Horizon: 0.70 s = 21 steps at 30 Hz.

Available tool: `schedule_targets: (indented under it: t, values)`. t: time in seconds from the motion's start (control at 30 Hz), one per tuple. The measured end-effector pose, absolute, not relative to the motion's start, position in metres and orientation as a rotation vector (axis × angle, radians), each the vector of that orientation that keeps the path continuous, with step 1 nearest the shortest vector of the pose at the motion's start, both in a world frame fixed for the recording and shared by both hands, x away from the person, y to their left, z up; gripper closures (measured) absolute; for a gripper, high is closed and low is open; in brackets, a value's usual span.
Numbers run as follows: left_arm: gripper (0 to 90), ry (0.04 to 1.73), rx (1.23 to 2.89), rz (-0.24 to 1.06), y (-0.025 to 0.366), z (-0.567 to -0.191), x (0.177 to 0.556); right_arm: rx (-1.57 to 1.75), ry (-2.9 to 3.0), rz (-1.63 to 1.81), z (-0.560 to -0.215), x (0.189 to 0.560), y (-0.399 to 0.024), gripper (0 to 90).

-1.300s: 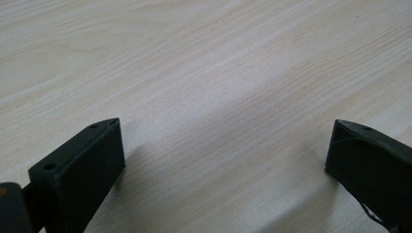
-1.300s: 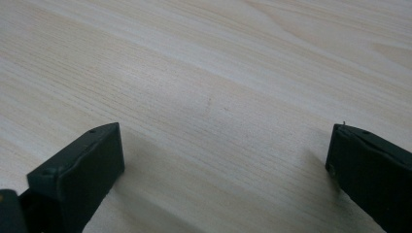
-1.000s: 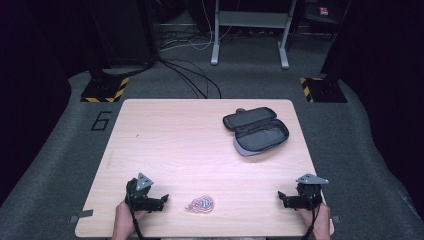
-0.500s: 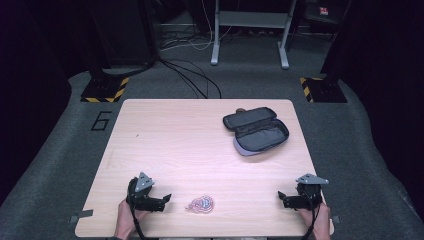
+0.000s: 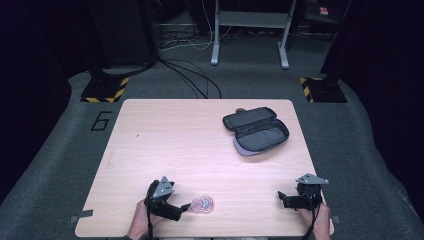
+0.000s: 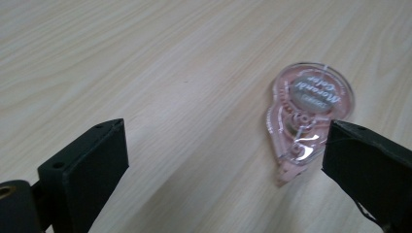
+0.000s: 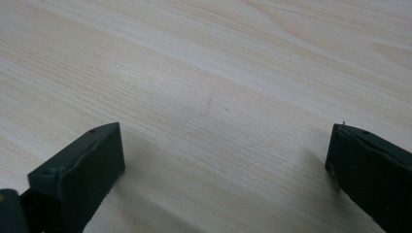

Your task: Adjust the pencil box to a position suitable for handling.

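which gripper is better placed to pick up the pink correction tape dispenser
Left. The left gripper sits right beside the correction tape dispenser, jaws open, one jaw already next to it. The right gripper, also open, is far off near the table's right edge.

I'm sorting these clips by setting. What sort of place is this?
Probably a lab or recording studio: a lone wooden table on grey carpet, loose cables across the floor, and black stand bases with hazard stripes.
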<state>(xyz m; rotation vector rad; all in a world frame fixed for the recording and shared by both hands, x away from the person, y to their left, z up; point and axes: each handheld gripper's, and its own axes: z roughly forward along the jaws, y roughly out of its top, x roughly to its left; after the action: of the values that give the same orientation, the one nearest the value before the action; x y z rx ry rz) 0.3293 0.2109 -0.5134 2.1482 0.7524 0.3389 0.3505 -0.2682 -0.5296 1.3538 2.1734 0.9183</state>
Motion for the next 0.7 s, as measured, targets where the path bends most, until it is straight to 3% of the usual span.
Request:
schedule_targets:
  t: [0.43,0.53,0.7]
  values:
    - [22.7,0.575,2.202,0.272,0.177,-0.522,0.325,1.352,2.173,0.922,-0.530,0.350,-0.268,0.3]
    - [31.2,0.545,2.204,0.282,0.173,-0.525,0.325,1.362,2.164,0.915,-0.529,0.349,-0.266,0.8]
    - [35.4,0.490,2.219,0.257,0.170,-0.527,0.325,1.340,2.169,0.915,-0.529,0.349,-0.267,1.1]
